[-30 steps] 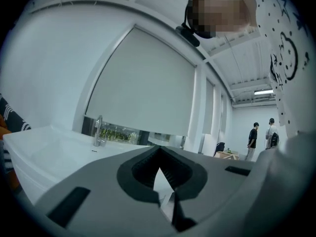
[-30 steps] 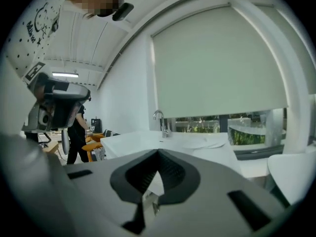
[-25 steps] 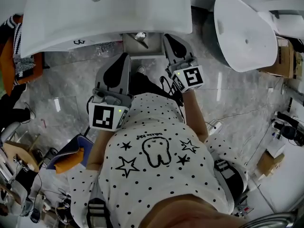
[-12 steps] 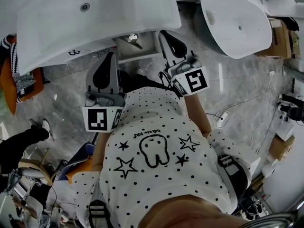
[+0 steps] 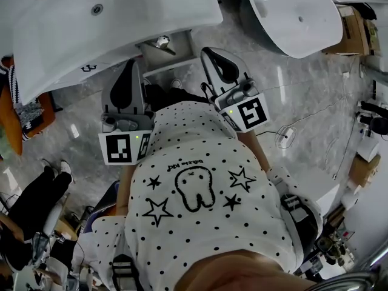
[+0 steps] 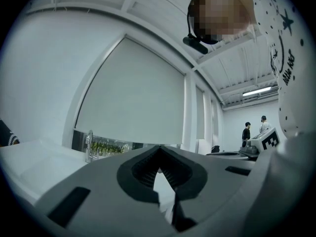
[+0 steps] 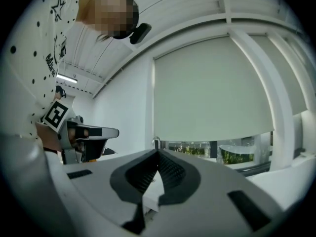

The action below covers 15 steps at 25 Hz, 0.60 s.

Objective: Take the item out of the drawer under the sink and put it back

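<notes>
The left tongs and right tongs are both clenched empty, flanking the open grey drawer under the white ceramic sink, where the small pale item lies untouched

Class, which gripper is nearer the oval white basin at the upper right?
Right. The right gripper sits between the drawer and the basin; the left gripper is beyond the drawer, farther off.
</notes>
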### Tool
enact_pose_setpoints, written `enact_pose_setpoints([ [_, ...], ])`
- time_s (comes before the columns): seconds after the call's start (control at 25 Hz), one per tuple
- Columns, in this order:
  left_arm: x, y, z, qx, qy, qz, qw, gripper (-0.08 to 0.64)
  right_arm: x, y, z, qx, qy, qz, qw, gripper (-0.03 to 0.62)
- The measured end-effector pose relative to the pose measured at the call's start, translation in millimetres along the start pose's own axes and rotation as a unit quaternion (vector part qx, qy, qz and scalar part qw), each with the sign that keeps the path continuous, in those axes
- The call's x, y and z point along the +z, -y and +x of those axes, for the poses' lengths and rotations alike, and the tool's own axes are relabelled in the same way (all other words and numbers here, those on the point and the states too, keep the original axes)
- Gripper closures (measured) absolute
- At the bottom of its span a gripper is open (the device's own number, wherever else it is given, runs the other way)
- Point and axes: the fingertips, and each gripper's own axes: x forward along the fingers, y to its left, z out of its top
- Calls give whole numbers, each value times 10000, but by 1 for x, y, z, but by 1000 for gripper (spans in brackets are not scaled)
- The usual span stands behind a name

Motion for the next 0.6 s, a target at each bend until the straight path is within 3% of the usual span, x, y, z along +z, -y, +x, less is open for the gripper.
enact_pose_setpoints([
  [0.28, -7, 16, 3, -231, -47, 34, 9997, 565, -6, 1, -20, -189, -66, 149, 9997, 580],
  [0.48, -4, 27, 0, -392, 157, -1, 9991, 565, -13, -7, -30, -144, -84, 304, 9994, 580],
  [0.6, -26, 27, -6, -349, -118, 57, 9993, 565, -26, -17, -27, -19, -248, 320, 9992, 580],
])
